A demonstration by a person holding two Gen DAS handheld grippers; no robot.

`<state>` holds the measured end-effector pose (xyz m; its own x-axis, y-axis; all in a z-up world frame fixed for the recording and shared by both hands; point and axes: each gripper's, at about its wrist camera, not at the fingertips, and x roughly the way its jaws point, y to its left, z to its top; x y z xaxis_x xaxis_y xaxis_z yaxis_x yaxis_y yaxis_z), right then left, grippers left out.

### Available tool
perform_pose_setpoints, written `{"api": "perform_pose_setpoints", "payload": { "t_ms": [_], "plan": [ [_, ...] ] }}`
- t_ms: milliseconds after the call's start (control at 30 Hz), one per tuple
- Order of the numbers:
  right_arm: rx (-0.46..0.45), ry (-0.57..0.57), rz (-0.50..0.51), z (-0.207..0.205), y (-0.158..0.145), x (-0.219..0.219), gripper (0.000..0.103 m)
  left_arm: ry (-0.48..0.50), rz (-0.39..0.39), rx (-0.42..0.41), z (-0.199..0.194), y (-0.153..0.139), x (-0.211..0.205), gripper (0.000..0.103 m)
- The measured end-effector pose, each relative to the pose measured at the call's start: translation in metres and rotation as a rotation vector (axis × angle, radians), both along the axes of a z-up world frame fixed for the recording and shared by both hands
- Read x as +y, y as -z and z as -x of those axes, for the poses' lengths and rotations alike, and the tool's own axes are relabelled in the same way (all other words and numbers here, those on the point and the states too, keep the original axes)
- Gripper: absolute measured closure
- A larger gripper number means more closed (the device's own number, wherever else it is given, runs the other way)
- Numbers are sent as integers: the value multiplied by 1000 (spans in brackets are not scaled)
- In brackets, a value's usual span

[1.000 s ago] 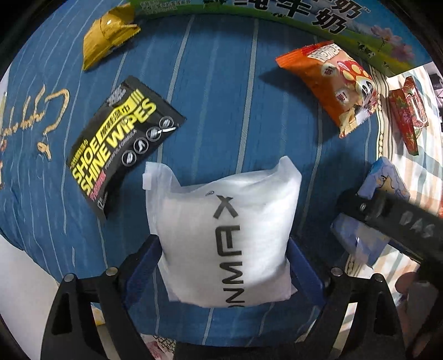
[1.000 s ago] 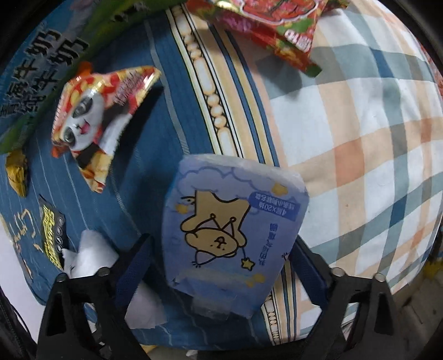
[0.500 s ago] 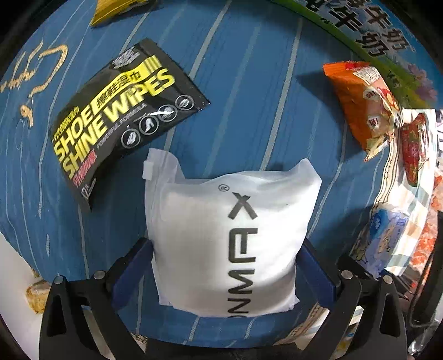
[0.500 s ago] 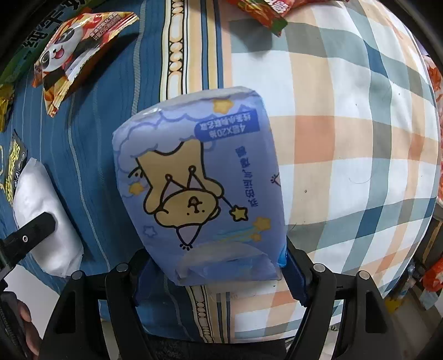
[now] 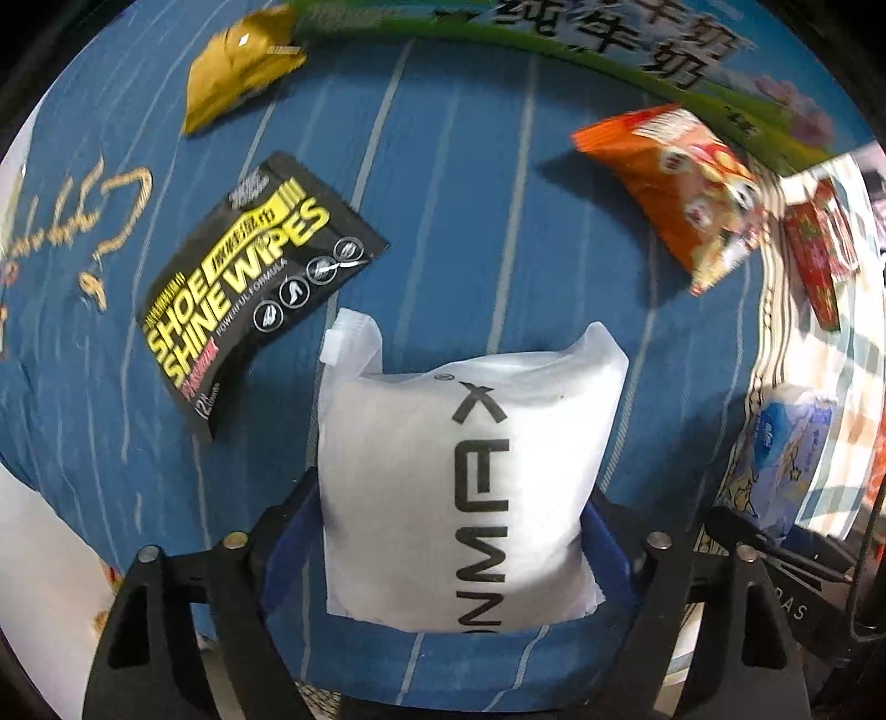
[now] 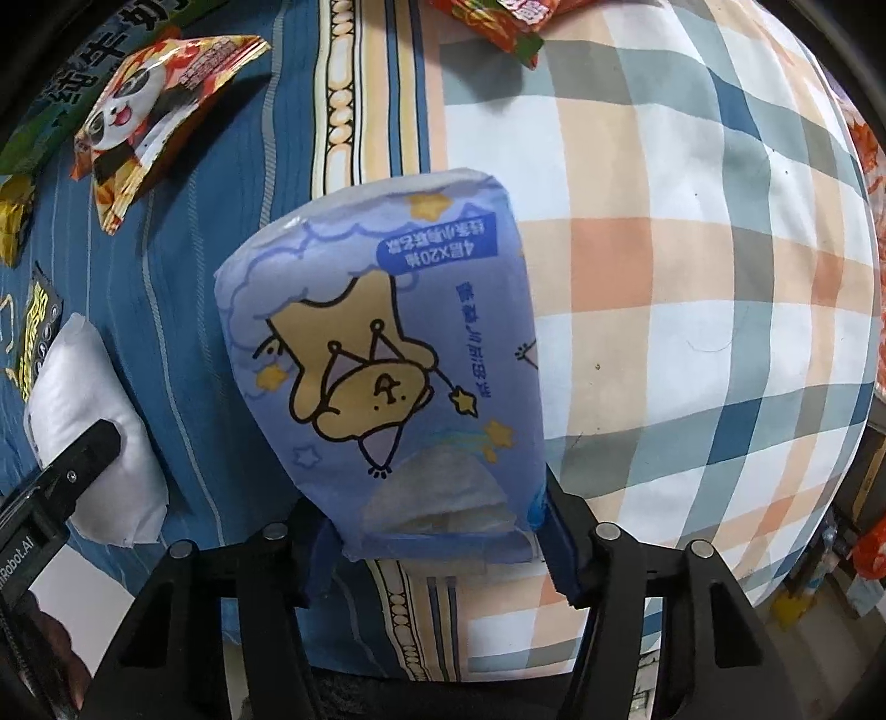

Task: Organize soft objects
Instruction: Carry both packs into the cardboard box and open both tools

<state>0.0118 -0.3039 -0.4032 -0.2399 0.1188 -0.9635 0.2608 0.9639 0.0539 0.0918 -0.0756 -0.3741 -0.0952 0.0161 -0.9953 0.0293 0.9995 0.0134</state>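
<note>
My left gripper (image 5: 448, 531) is shut on a white soft pouch (image 5: 459, 476) printed with black letters, held just above the blue striped cloth (image 5: 459, 221). The pouch and the left gripper also show in the right wrist view (image 6: 94, 421). My right gripper (image 6: 437, 537) is shut on a purple tissue pack (image 6: 387, 365) with a yellow bear drawing, lifted above the seam between blue cloth and plaid cloth (image 6: 692, 277). The tissue pack also shows at the right edge of the left wrist view (image 5: 786, 443).
A black shoe-wipes packet (image 5: 249, 277) lies left of the white pouch. A gold snack bag (image 5: 238, 66) lies far left, an orange panda snack bag (image 5: 675, 188) far right, a red packet (image 5: 819, 255) beyond it. A green carton (image 5: 609, 44) runs along the back.
The right gripper has closed on the tissue pack and lifted it toward the plaid cloth. The left gripper still holds the white pouch and has shifted slightly.
</note>
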Motion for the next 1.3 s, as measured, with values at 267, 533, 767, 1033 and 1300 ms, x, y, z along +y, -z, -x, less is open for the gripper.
{"api": "perform_pose_setpoints", "payload": {
  "t_ms": [267,533,767,1033,1300],
  "plan": [
    [-67,-46,4,6,-27,-3,45,81,-65,-125,31,-63,-46,23],
    [-206,-102,-11,32,-93,-2,45,108,-57,-261,43,-145,-82,26],
    [-326,-95,-46,56,-165,-10,45,124,1,-342,-3,-169,-73,26],
    [-405,-20,-67,59,-233,-19,45,175,132,-428,-51,-201,-46,26],
    [-493,44,-95,12,-289,-7,45,226,241,-485,-135,-244,-40,26]
  ]
}}
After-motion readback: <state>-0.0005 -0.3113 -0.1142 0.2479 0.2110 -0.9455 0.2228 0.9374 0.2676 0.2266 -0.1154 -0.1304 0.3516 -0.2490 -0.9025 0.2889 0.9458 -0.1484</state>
